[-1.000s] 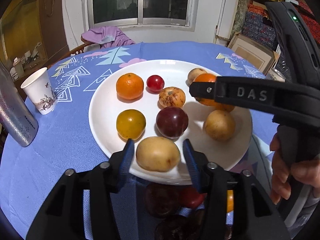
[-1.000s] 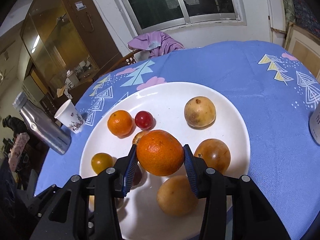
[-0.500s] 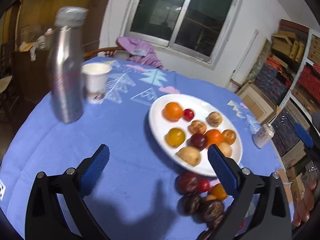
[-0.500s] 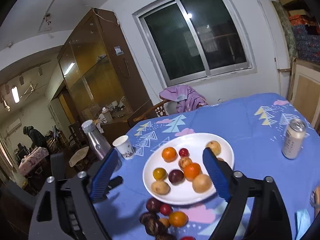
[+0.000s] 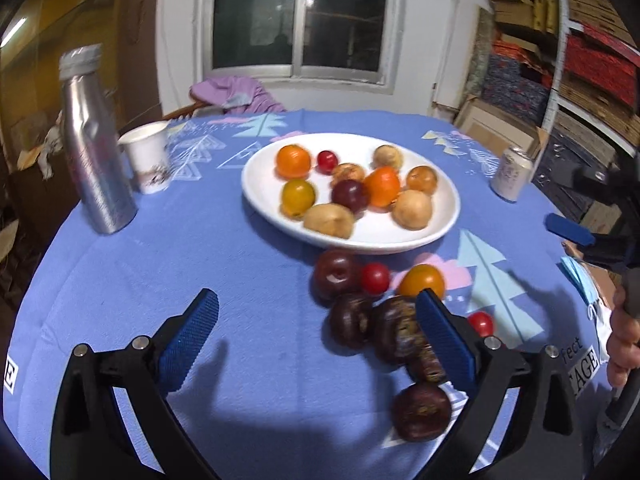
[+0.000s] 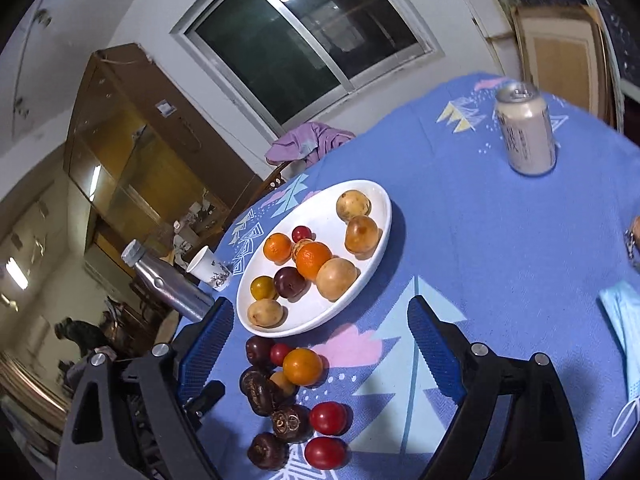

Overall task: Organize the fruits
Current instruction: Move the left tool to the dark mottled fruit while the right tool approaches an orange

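I read this moment as the gap between 2 transfers: neither tool carries fruit.

1. Claw state. The left gripper [image 5: 316, 332] stands released, jaws spread wide, nothing between the pads but cloth and the loose fruit seen beyond them. The right gripper [image 6: 320, 340] is likewise released and empty; its blue pads frame the near rim of the plate without touching it.

2. Location of the task items. The white plate [image 5: 448, 216] sits near the centre of the round table [image 5: 200, 248] and holds 9 fruits, among them an orange [image 5: 382, 186], a dark plum [image 5: 350, 195] and a pale yellow fruit [image 5: 330, 220] at the near rim. The loose pile [image 6: 288, 396] lies on the cloth just beside the plate's near rim, toward the near edge of the table: a small orange [image 6: 302, 366], red cherry tomatoes [image 6: 328, 418] and several dark wrinkled fruits [image 5: 400, 334] (probably passion fruit; the blur prevents certainty).

3. Obstacles. A metal bottle [image 5: 96, 144] and a paper cup [image 5: 148, 160] stand toward the left edge; a drink can [image 6: 526, 132] stands toward the right edge.

4. Next move, as I judge it. Select 1 fruit on the outside of the pile, centre the open jaws on it, descend, then close gently. The round fruits touch each other, so a careless approach may roll neighbours toward the table edge.
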The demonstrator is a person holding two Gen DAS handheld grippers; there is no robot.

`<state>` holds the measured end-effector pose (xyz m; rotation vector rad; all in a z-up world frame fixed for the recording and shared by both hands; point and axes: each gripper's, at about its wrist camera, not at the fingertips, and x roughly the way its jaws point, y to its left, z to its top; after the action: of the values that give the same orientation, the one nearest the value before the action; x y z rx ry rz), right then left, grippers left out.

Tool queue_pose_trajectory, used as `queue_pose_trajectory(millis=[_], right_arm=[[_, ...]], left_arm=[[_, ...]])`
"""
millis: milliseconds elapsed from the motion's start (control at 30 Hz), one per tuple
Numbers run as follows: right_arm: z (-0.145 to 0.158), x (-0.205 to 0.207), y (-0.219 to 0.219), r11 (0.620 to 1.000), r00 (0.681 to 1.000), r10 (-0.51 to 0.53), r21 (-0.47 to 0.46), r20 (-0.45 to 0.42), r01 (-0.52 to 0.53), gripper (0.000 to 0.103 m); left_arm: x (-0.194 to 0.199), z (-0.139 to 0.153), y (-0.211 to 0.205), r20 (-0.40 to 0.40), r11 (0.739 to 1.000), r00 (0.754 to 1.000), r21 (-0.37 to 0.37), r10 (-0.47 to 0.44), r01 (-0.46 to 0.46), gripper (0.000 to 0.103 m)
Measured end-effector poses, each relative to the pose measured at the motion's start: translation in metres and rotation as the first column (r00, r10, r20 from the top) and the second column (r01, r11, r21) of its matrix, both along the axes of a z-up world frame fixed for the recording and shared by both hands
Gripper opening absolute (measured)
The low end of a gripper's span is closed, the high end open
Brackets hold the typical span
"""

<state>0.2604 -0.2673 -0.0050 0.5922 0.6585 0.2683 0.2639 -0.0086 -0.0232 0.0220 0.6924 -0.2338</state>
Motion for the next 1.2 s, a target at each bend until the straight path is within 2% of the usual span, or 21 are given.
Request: queue_pose_trajectory(millis=[100,300,367,500,567,633,767,833,967,1100,1200], right_arm=[[0.002,-0.002,-0.001,1.0,1.0,-0.002,0.018,0.005,0.002,0.089],[0.006,-0.005,0.0,1.0,1.0,0.009,0.021,0.017,-0.009,0.09],[0.006,-0.005,0.0,1.0,1.0,0.011,0.019,0.015,-0.011,0.09],[0.004,-0.004,-0.004,1.0,1.0,0.002,0.03,0.01,-0.002,0.09],[0.002,-0.003,-0.007,0.999,1.0,-0.004,0.041,0.002,0.004,0.09],[0.0,-0.002,-0.012,0.998,1.0,-0.007,0.056,-0.004,0.007,0.09],[-0.003,-0.001,-0.018,0.996,1.0,-0.012,0.087,-0.019,0.014,0.09],[-0.003,-0.001,-0.018,0.995,1.0,-0.006,0.095,-0.021,0.008,0.09],[-0.004,-0.001,-0.013,0.997,1.0,0.005,0.077,-0.023,-0.003,0.09],[-0.007,0.001,-0.009,0.998,0.999,0.014,0.064,-0.036,-0.012,0.09],[-0.007,0.001,-0.008,0.998,0.999,0.02,0.059,-0.041,-0.018,0.09]], left_arm=[[-0.005,0.001,-0.021,0.032,0.998,0.999,0.062,-0.035,0.033,0.098],[0.005,-0.02,-0.05,0.015,0.974,0.999,0.223,-0.05,0.046,0.098],[0.007,-0.023,-0.05,0.015,0.967,0.999,0.253,-0.046,0.04,0.099],[0.011,-0.025,-0.027,-0.006,0.969,0.999,0.246,0.032,-0.029,0.099],[0.012,-0.021,-0.002,-0.014,0.973,0.995,0.211,0.099,-0.093,0.099],[0.013,-0.017,0.024,-0.016,0.966,0.983,0.188,0.181,-0.175,0.099],[0.004,-0.01,0.083,-0.085,0.967,0.964,-0.027,0.251,-0.254,0.099],[-0.003,-0.012,0.095,-0.101,0.963,0.962,-0.068,0.255,-0.262,0.099],[-0.006,-0.018,0.083,-0.107,0.979,0.976,-0.046,0.191,-0.197,0.099],[-0.01,-0.024,0.051,-0.094,0.993,0.988,0.032,0.118,-0.116,0.099],[-0.014,-0.027,0.035,-0.073,0.99,0.993,0.108,0.096,-0.088,0.099]])
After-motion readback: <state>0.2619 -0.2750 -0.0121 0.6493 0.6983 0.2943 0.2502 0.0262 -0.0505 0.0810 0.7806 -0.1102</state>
